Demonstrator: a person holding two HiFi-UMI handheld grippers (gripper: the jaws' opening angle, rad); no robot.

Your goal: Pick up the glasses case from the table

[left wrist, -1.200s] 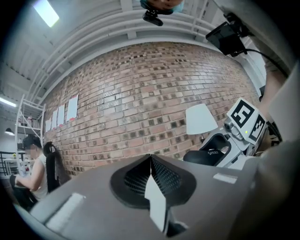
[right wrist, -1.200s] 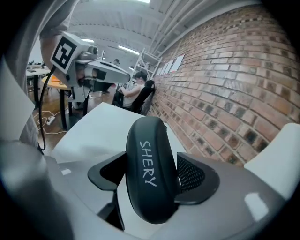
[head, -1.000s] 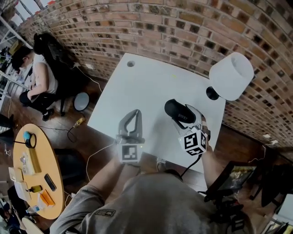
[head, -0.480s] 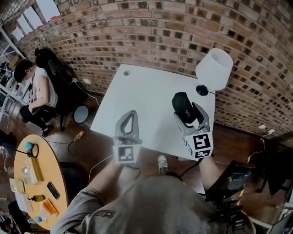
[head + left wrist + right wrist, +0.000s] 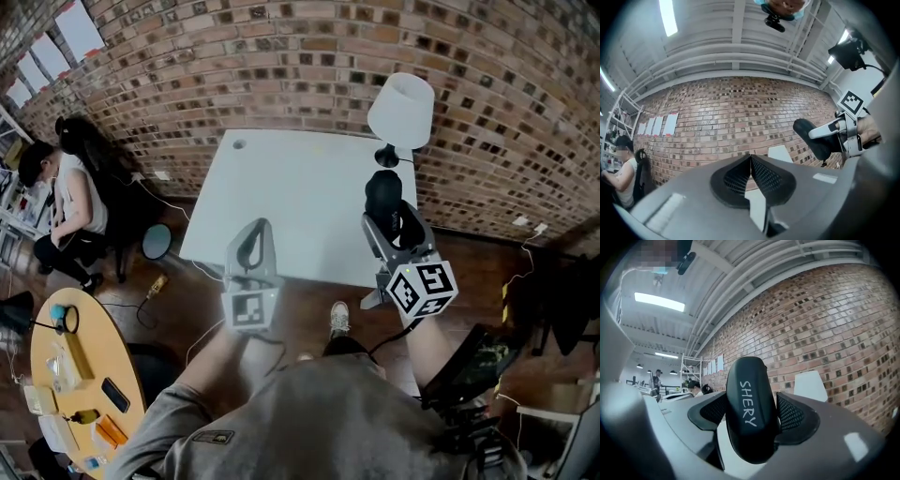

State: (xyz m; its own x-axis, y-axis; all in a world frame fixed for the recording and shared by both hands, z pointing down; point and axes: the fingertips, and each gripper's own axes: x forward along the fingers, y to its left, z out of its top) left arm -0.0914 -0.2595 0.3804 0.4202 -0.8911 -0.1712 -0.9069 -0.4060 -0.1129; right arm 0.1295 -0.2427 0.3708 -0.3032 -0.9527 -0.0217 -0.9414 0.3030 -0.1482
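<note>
A black glasses case [image 5: 750, 408] with white lettering stands on end between my right gripper's [image 5: 751, 416] pads, which press on both its sides. In the head view the glasses case [image 5: 382, 195] is lifted off the white table [image 5: 300, 192], near its right side, held level by the right gripper [image 5: 392, 223]. My left gripper [image 5: 250, 246] hangs over the table's front edge with its jaws closed tip to tip and nothing in them. The left gripper view shows the left gripper [image 5: 750, 161] shut, with the glasses case [image 5: 813, 138] at the right in the other gripper.
A white-shaded lamp [image 5: 400, 112] stands at the table's far right corner, close behind the case. A brick wall [image 5: 281, 66] runs behind the table. A person [image 5: 66, 202] sits at the left. A round wooden table [image 5: 80, 375] with small items is at lower left.
My right gripper has risen with the glasses case and rolled, so the case now stands on end above the table. The left gripper has also lifted a little. The head view has shifted.
</note>
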